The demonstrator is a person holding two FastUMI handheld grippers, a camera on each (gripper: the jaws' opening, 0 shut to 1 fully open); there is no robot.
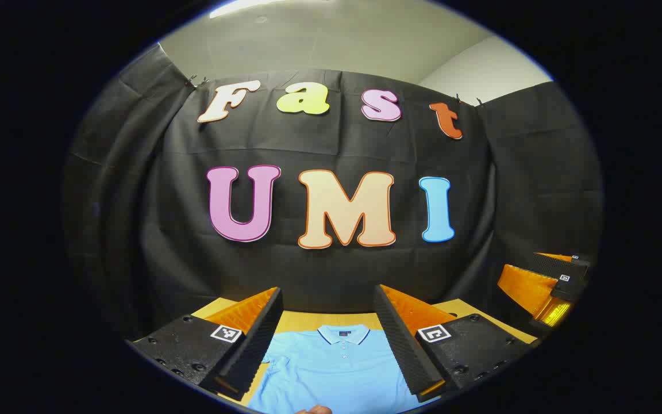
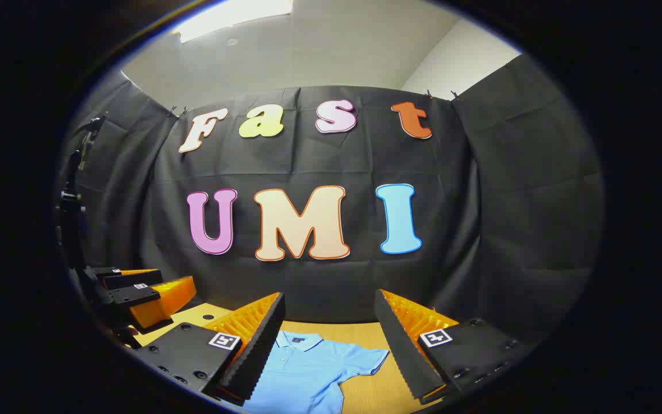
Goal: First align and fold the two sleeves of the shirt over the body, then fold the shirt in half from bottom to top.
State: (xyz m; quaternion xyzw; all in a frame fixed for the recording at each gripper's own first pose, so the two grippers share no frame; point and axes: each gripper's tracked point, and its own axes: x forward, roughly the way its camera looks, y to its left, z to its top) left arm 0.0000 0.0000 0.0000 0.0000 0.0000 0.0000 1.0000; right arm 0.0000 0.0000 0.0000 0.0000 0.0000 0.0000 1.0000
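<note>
In the left gripper view, the left gripper (image 1: 328, 333) hung above the table with its two fingers (image 1: 250, 351) spread wide apart and nothing between them. Through the gap lay the light blue shirt (image 1: 331, 371), flat on the wooden table (image 1: 302, 319), its collar (image 1: 342, 333) toward the far side and the buttoned placket running toward the near edge. The fingers were raised clear of the cloth, not touching it. Off to the right in that view, the right gripper showed partly at the edge, near the booth wall.

In the right gripper view, the right gripper (image 2: 331, 339) was likewise held open, its fingers (image 2: 400, 351) wide apart and empty. Between and below them the shirt (image 2: 302, 374) lay on the table (image 2: 377, 391), with the collar (image 2: 299, 339) at the far end and one short sleeve (image 2: 365, 359) spread out flat to the right, unfolded. The left gripper (image 2: 147, 299) sat off to the left in that view, well apart from the shirt; whether its fingers were apart could not be told from there
</note>
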